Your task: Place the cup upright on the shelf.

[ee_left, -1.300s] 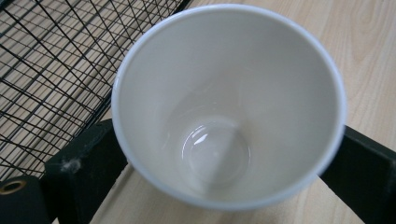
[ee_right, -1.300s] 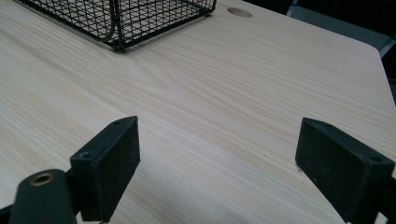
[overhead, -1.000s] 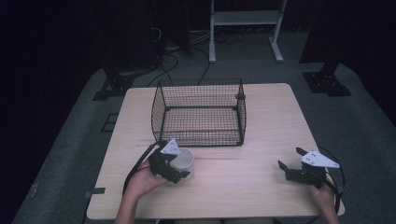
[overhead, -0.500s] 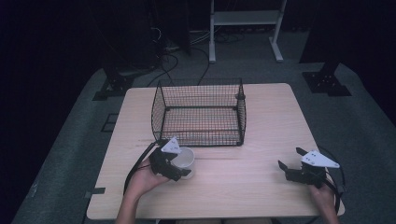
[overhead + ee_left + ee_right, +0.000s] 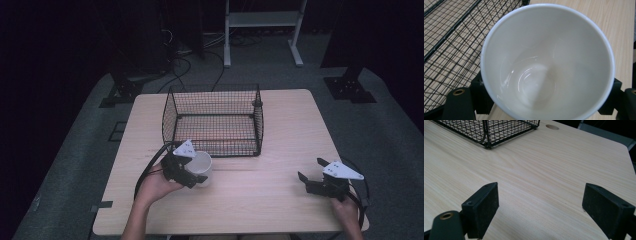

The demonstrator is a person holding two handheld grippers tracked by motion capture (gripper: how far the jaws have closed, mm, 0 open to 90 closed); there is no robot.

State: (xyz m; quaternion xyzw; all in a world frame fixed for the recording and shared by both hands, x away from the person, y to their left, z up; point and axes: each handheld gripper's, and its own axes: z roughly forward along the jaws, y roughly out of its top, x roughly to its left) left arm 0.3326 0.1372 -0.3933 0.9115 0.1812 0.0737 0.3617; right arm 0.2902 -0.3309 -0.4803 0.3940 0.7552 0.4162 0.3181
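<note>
A white cup (image 5: pixel 202 165) sits between the jaws of my left gripper (image 5: pixel 196 172), which is shut on it near the table's front left, just in front of the wire basket (image 5: pixel 212 117). From the left gripper view I look straight into the empty cup (image 5: pixel 549 62), and a black pad (image 5: pixel 480 92) presses on each side of it. My right gripper (image 5: pixel 310 169) rests low at the front right of the table, open. Its jaws stand wide apart over bare wood (image 5: pixel 544 202), with nothing between them.
The black wire basket (image 5: pixel 449 37) stands empty at the middle back of the light wooden table (image 5: pixel 260 200); its near corner (image 5: pixel 486 135) lies ahead of the right gripper. Dark floor, cables and a white stand surround the table.
The left gripper has risen a little with the cup in its jaws. The right hand and gripper have stayed in place.
</note>
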